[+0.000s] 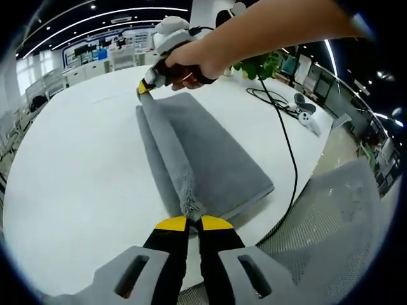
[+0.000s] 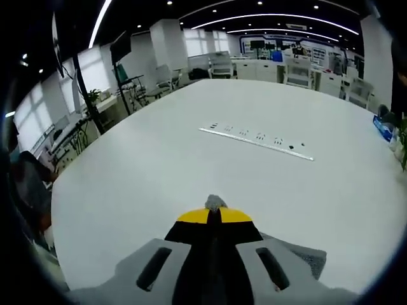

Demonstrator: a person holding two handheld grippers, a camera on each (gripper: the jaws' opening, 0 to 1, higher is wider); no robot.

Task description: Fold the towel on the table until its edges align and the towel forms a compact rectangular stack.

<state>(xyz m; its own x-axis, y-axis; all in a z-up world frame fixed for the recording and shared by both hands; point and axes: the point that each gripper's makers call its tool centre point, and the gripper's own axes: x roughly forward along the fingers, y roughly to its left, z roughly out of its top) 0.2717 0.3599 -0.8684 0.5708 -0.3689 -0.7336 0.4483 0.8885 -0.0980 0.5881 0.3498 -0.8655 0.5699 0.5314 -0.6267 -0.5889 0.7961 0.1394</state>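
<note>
fold step | left gripper pinching towel corner | right gripper clamped on far corner (edge taut for even lay) | I'd lower next

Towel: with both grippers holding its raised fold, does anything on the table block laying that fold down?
Nothing visible does. The left gripper and the right gripper pinch the ends of the towel fold. The black cable and white controller lie beside it, clear of it.
</note>
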